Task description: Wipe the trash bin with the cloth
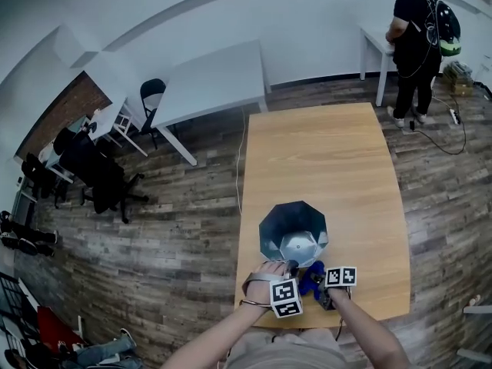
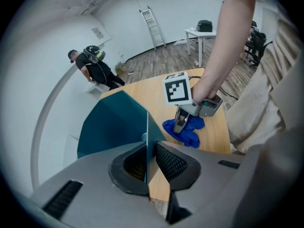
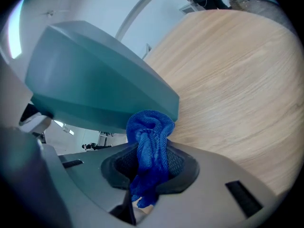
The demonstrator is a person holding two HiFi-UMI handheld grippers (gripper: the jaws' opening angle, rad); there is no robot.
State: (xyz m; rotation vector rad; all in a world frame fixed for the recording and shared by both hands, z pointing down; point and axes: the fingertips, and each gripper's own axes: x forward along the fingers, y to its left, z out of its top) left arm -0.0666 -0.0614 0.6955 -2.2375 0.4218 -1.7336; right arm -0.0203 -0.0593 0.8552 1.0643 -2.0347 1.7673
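Bin (image 1: 270, 231) on table (image 1: 323, 160), bare shiny bottom inside.
Left gripper (image 2: 151, 152) jaws clamp its wall; right gripper (image 3: 153, 167) jaws clamp the cloth (image 3: 151, 144) beside it.

A sparse office or lab workroom: plain white walls (image 1: 307, 21) over a dark wood-plank floor (image 1: 177, 229), a light wooden desk (image 1: 323, 160) in the middle, white tables (image 1: 215, 83) along the walls, black office chairs (image 1: 96, 171) grouped at one side. A ladder (image 2: 153, 26) leans on the far wall, a power strip (image 1: 453, 116) and cable (image 1: 442, 141) lie on the floor, and a person (image 1: 415, 37) with a backpack (image 1: 444, 25) stands at a corner table (image 1: 373, 37).
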